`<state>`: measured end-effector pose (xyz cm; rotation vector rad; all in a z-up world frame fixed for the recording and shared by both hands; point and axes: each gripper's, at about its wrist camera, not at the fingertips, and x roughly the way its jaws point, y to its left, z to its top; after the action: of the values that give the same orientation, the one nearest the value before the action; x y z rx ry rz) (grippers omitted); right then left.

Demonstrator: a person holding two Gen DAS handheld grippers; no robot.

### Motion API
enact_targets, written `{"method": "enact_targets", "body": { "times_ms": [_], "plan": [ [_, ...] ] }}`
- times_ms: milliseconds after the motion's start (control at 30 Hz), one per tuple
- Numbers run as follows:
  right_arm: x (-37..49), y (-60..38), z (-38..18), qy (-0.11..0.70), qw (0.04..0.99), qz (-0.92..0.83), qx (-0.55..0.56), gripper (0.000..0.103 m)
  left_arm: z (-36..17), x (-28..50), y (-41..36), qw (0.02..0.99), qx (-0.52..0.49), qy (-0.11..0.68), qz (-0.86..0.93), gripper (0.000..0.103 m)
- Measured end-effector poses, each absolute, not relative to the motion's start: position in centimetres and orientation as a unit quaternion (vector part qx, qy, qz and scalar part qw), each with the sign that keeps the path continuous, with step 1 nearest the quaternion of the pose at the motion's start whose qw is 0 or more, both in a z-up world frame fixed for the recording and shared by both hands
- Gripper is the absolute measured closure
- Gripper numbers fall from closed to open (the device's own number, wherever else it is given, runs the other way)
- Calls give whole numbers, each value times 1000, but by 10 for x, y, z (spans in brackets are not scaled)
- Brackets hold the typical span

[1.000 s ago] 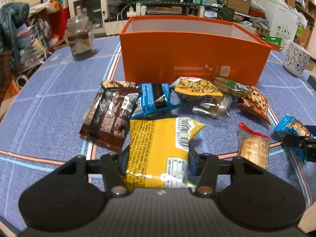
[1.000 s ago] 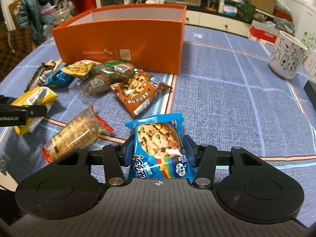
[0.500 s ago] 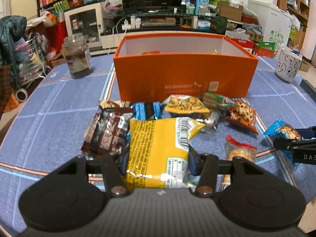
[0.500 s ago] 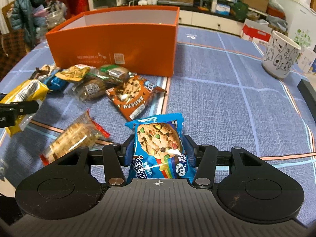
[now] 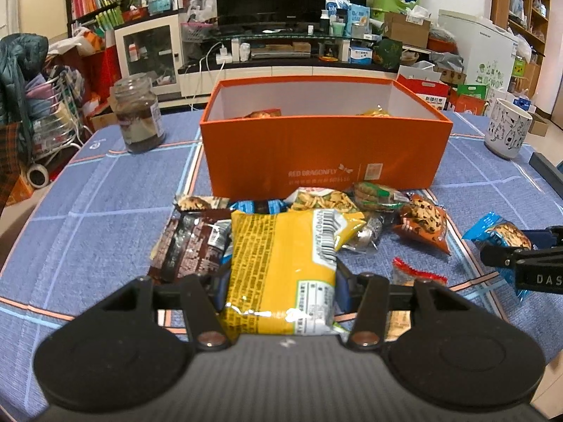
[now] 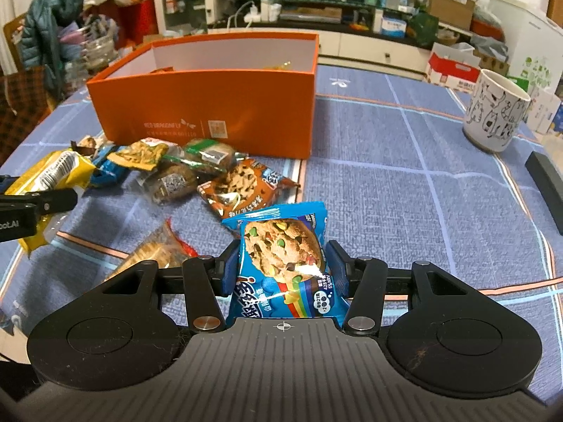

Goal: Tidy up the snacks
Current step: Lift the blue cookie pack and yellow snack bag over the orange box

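Orange cardboard box — open-topped, standing on the blue checked tablecloth, dead ahead of and beyond the left gripper, with the loose snack heap lying between; a few packets already visible inside against the white lining

Yellow foil packet — clamped between the left gripper's blue pads, long axis running away from the camera toward the box, barcode end foremost, raised clear of the heap by the look of it

Blue cookie packet — pinched across its width in the right gripper, printed face up, long axis likewise pointing forward; box up and to the left in the right wrist view, well apart, bare cloth ahead

Judged nearer to the box: the left gripper, squarely facing the long wall; the right set off toward the box's end wall, so a leftward swing needed there

Next move, as judged: forward and up over the near rim, then release — rim clearance being the thing to watch

Unsorted on the cloth: brown chocolate packet, orange cookie packet, red-ended cracker sleeve, several smaller packets beside the box wall
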<state>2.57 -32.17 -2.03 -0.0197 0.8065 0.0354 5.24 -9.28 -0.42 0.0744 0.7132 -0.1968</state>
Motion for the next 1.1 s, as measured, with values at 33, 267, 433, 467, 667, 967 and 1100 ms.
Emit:
{"method": "enact_targets", "body": {
  "times_ms": [33,267,433,467,667,967,1100],
  "plan": [
    [26,-322,-20,392,920,17,-9,65,-4,52,-92,932,36,347,-95,51],
    [20,-322,-8,364,931,25,0,65,1,52,-92,936,37,337,-92,51],
    [15,-318,2,339,940,37,0,65,7,52,-92,939,36,328,-94,51],
    [14,-317,3,337,941,39,-2,65,9,51,-92,940,31,327,-96,52],
    [8,-308,21,318,946,57,10,65,32,45,-93,952,31,288,-99,52],
    [21,-289,34,302,951,69,2,65,51,56,-94,961,24,262,-86,52],
    [46,-290,54,288,955,71,13,65,65,82,-92,960,-5,261,-98,52]
  ]
}}
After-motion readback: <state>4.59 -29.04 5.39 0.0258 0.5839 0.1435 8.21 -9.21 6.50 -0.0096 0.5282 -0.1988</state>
